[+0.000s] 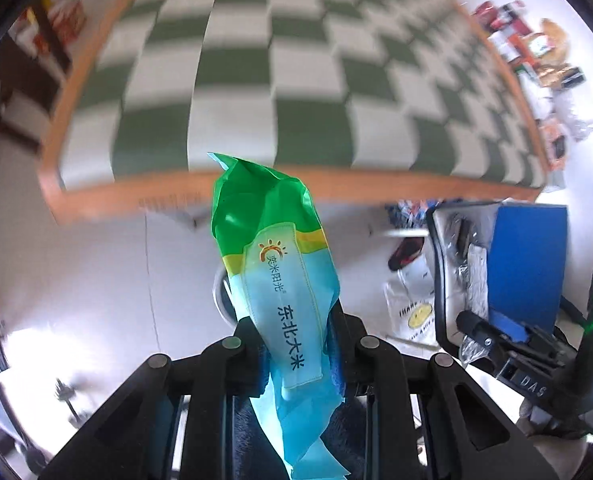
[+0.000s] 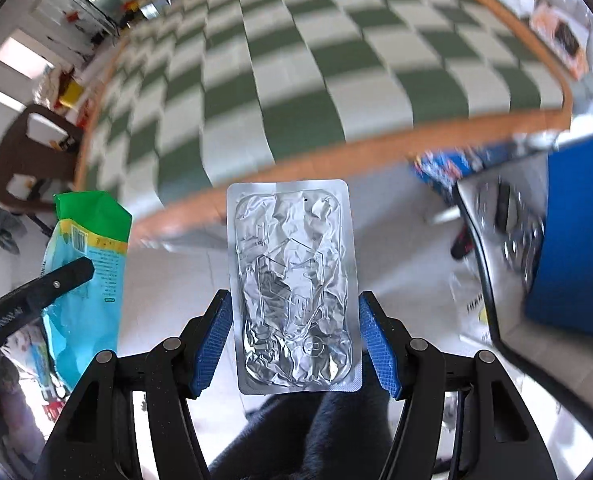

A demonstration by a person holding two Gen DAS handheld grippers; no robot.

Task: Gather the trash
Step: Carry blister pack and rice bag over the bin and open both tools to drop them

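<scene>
While both claws point down past the table edge, the scene reads so:

Left claw (image 1: 296, 356): clamped tight on a green and blue rice bag (image 1: 274, 264), which sticks up between its fingers.
Right claw (image 2: 294, 344): jaws set fairly wide around a flat silver foil pack (image 2: 294, 284); its blue pads (image 2: 212, 344) sit at the pack's long edges and seem to hold it, though actual contact is hard to confirm.
Rice bag from the right camera: at far left, just beside the left claw's dark finger.
Table (image 1: 296, 80): green and white checked cloth, wooden rim (image 2: 376, 144), blurred.
Trash bin (image 1: 528, 264): blue, black-lined, on the white floor at right, near both claws.
</scene>
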